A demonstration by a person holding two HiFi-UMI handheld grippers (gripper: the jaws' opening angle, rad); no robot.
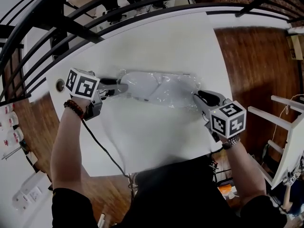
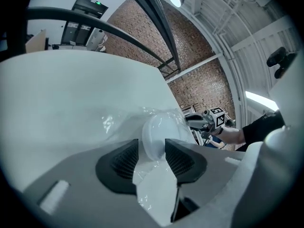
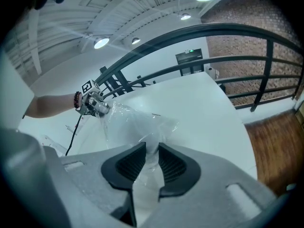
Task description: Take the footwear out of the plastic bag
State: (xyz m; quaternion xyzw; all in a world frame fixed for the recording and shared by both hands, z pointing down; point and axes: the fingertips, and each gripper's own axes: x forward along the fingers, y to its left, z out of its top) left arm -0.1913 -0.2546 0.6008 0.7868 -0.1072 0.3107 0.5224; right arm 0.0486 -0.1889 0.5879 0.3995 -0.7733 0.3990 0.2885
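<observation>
White table [image 1: 156, 42]: carrying everything, spreading out beyond both sets of fingers.

Clear plastic bag [image 1: 176, 88]: lying flat between the two grippers, stretching from one pair of fingers to the other.

Pale shoe [image 1: 140, 84]: lying inside the bag, its rounded end sitting between the left fingers, well apart from the right fingers.

Left gripper [image 2: 152, 144]: grasping the shoe's end, its jaws standing wide with bag film bunching between them.

Right gripper [image 3: 152, 148]: pinching the bag's far end, its jaws standing narrow on crumpled film.
</observation>
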